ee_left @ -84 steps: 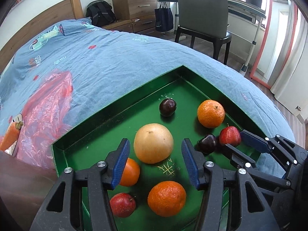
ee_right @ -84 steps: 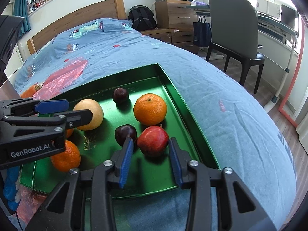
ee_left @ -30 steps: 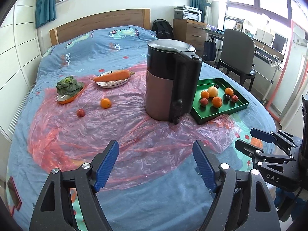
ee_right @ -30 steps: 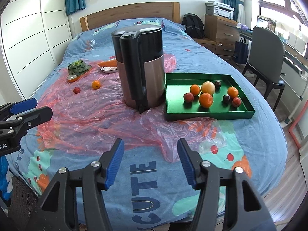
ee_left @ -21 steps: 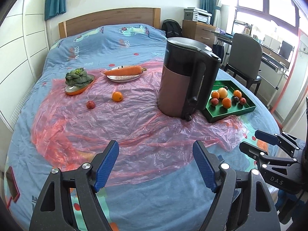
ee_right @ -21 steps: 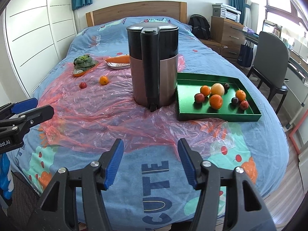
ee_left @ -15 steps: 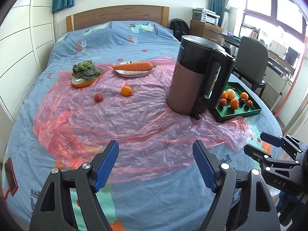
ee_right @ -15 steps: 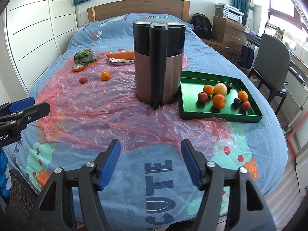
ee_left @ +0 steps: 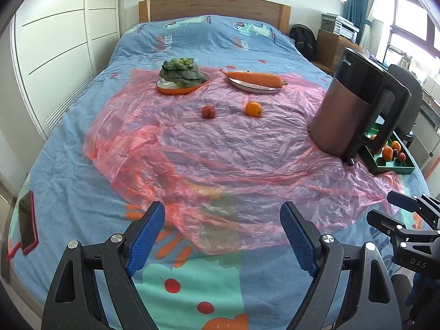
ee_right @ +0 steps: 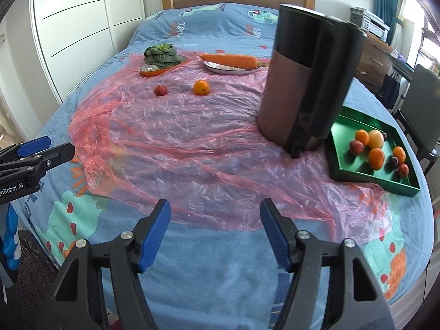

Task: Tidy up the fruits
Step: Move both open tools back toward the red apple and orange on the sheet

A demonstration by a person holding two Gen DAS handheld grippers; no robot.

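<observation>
A green tray (ee_right: pixel 357 178) at the bed's right holds several fruits: oranges, a pale round fruit, red and dark plums. In the left wrist view the tray (ee_left: pixel 390 169) is half hidden behind the kettle. A loose orange (ee_right: pixel 201 87) (ee_left: pixel 253 109) and a small red fruit (ee_right: pixel 161 90) (ee_left: pixel 208 112) lie on the pink plastic sheet at the far middle. My left gripper (ee_left: pixel 222 236) is open and empty above the bed's near edge. My right gripper (ee_right: pixel 216 232) is open and empty, also near the front edge, far from all fruit.
A tall brown-black kettle (ee_right: pixel 308 82) stands left of the tray. A plate with greens (ee_right: pixel 161 60) and a plate with a carrot (ee_right: pixel 229 62) sit at the back. A phone (ee_left: pixel 27 224) lies at the bed's left edge. A chair (ee_right: pixel 420 104) stands at right.
Both grippers have pulled back from the tray to the bed's foot and swung left. The loose orange and red fruit now sit nearer the middle of view. Both stay open.
</observation>
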